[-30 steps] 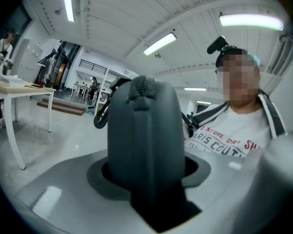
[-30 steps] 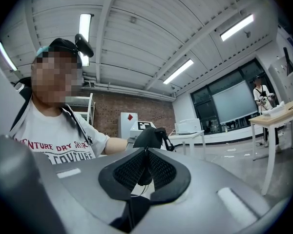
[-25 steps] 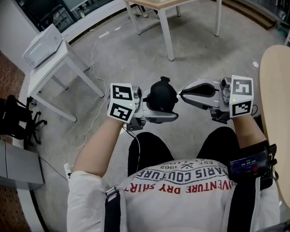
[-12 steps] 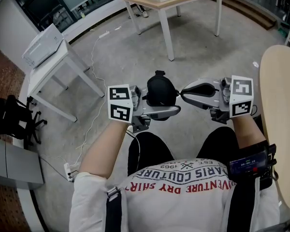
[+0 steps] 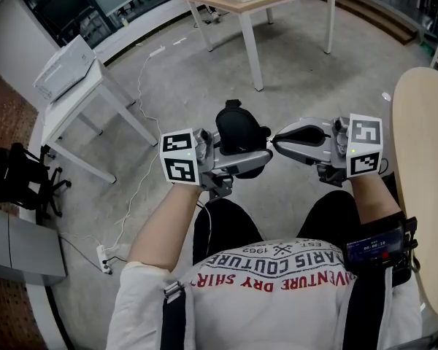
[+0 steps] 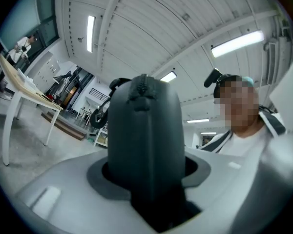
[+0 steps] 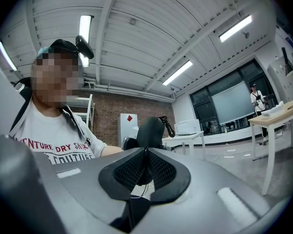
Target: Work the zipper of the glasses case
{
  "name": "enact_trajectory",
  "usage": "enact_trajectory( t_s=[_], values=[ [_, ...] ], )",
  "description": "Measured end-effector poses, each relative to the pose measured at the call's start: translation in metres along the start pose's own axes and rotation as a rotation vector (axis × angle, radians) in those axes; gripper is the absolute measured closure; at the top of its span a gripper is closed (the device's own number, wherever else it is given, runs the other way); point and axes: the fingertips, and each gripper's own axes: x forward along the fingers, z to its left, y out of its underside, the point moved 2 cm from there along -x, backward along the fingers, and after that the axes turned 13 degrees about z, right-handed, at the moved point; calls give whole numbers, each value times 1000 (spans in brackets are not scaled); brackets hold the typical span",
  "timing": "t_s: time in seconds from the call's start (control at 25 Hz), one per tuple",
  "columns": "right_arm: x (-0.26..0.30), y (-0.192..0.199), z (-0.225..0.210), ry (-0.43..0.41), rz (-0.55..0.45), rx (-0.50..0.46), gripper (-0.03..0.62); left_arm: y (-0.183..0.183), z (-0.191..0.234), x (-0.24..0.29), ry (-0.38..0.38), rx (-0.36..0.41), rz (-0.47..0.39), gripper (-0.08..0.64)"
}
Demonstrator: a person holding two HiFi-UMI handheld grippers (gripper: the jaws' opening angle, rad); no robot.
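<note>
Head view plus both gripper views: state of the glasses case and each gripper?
glasses case: looks closed along the seam that shows; held at one end, the rest sticking out past the jaws.
left gripper: shut on the glasses case.
right gripper: jaws together at the tips, nothing seen between them; tip right beside the case.

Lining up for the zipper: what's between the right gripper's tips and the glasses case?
Nothing visible. In the head view the closed tips of the right gripper stand right beside the glasses case; no object shows between them.
</note>
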Motion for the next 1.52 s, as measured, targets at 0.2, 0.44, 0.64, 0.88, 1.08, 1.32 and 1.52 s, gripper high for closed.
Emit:
enact_trajectory(
  t_s=[0.2, 0.44, 0.64, 0.88, 1.08, 1.32, 1.52],
  values=[
    [0, 1, 1, -4, -3, 5, 573, -7, 0, -3, -15, -2, -61, 318],
    [3, 6, 0, -8, 3, 14, 573, -16, 4, -11, -26, -30, -174, 318],
    [4, 9, -2, -5, 1, 24, 572, -19, 7, -16, -39, -38, -243, 318],
    [5, 15, -2, -3, 0, 32, 572, -28, 11, -28, -61, -69, -363, 318],
    [5, 16, -3, -5, -17, 39, 572, -32, 14, -34, -84, -87, -433, 318],
    [7, 14, -3, -6, -27, 39, 572, -39, 15, -44, -94, -114, -511, 318],
    [9, 14, -5, -6, -71, 70, 572, -43, 18, -53, -132, -131, -570, 318]
  ],
)
